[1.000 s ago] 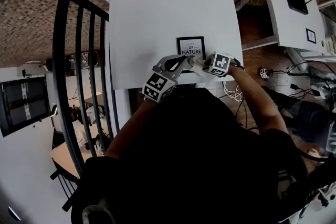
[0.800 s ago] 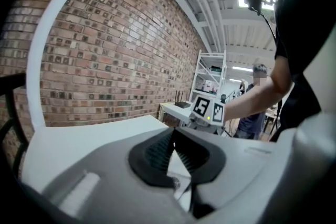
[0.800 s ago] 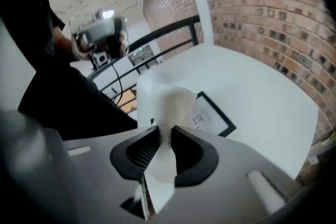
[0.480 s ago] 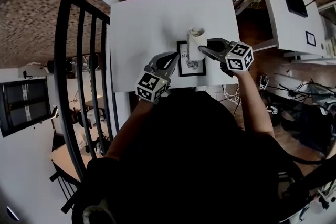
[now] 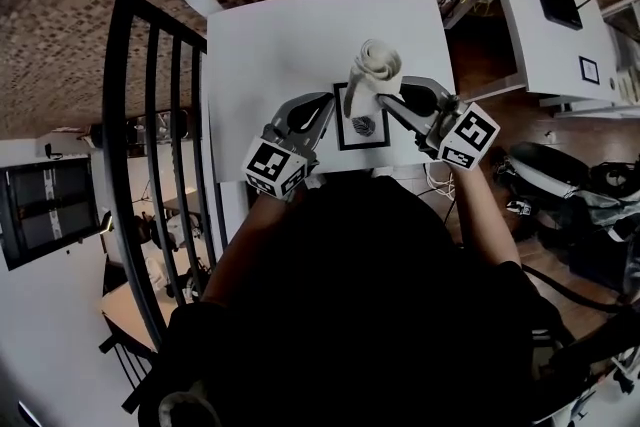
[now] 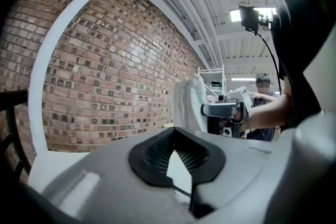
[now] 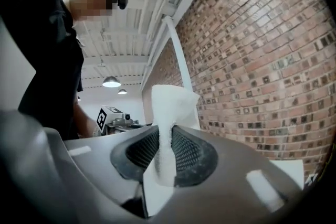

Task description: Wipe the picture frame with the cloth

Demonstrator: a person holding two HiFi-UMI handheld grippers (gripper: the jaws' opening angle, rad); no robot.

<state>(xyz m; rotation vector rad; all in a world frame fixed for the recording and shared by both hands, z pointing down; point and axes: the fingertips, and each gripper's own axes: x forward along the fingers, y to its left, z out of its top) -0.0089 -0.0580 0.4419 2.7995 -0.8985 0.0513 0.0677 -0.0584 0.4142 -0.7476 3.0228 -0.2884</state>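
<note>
A black picture frame (image 5: 358, 120) with a white mat is over the near part of the white table (image 5: 270, 45). My left gripper (image 5: 328, 112) is at its left edge. In the left gripper view the jaws (image 6: 176, 165) are closed on a thin white sheet with a black border, the frame (image 6: 177, 174) seen edge-on. My right gripper (image 5: 385, 97) is shut on a white cloth (image 5: 376, 65), which stands up over the frame's top right corner. The cloth (image 7: 170, 107) is pinched between the right pads and sticks out above them. The left gripper view also catches the cloth (image 6: 188, 102).
A black metal railing (image 5: 150, 115) runs along the table's left side. To the right stands a white cabinet (image 5: 550, 25) with a black router on it, and cables lie on the floor below. Brick wall lies beyond the table. Another person (image 6: 262, 92) stands far off.
My right gripper has risen from the table's front edge and carried the cloth up over the frame's top. The frame now looks larger and nearer, with my left gripper on its left edge.
</note>
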